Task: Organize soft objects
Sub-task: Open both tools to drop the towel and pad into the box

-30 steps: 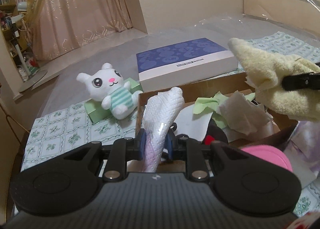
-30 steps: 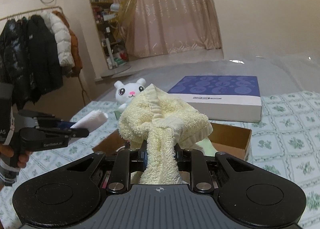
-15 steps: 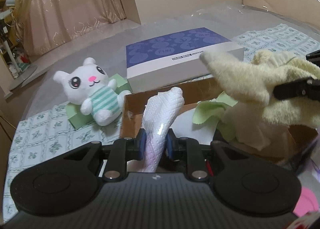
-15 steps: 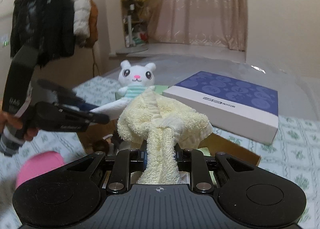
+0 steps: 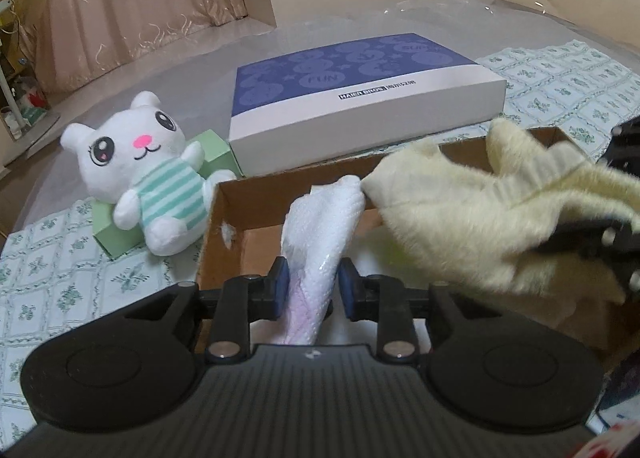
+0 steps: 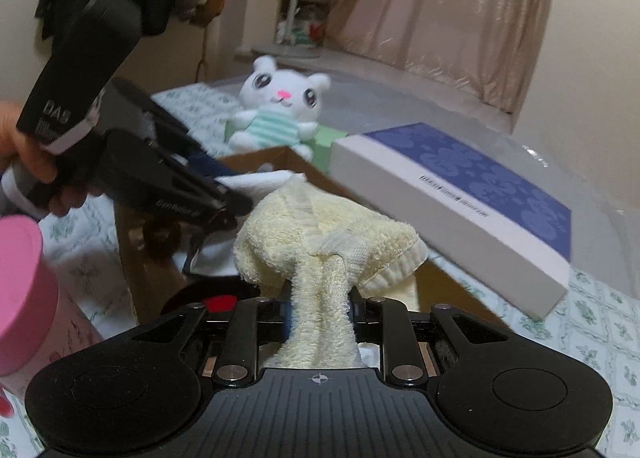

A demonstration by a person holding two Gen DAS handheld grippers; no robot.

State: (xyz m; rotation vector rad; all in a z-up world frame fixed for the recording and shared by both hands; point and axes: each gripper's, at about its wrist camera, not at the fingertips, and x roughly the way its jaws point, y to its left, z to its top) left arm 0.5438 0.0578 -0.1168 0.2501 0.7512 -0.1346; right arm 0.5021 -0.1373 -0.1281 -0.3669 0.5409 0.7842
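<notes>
An open cardboard box [image 5: 256, 197] lies on the patterned cloth. My left gripper [image 5: 313, 282] hangs over the box's near left part. Its jaws are opening, and a white textured soft packet [image 5: 324, 217] still stands between the pads. My right gripper [image 6: 320, 310] is shut on a pale yellow towel [image 6: 320, 234], which hangs over the box. In the left wrist view the towel [image 5: 460, 217] spreads across the box's right half and touches the packet's tip. The right wrist view shows the left gripper [image 6: 224, 197] close to the left of the towel, with a person's hand [image 6: 16, 149] holding it.
A white plush rabbit [image 5: 148, 173] leans on a green box [image 5: 116, 234] left of the cardboard box. A flat blue and white box [image 5: 360, 97] lies just behind it. A pink-lidded container [image 6: 20, 290] stands at the near left. Dark and red items lie inside the box.
Both grippers have come down and forward over the cardboard box. The towel has swung in beside the white packet, hiding the cloths in the box. The left jaws have widened around the packet.
</notes>
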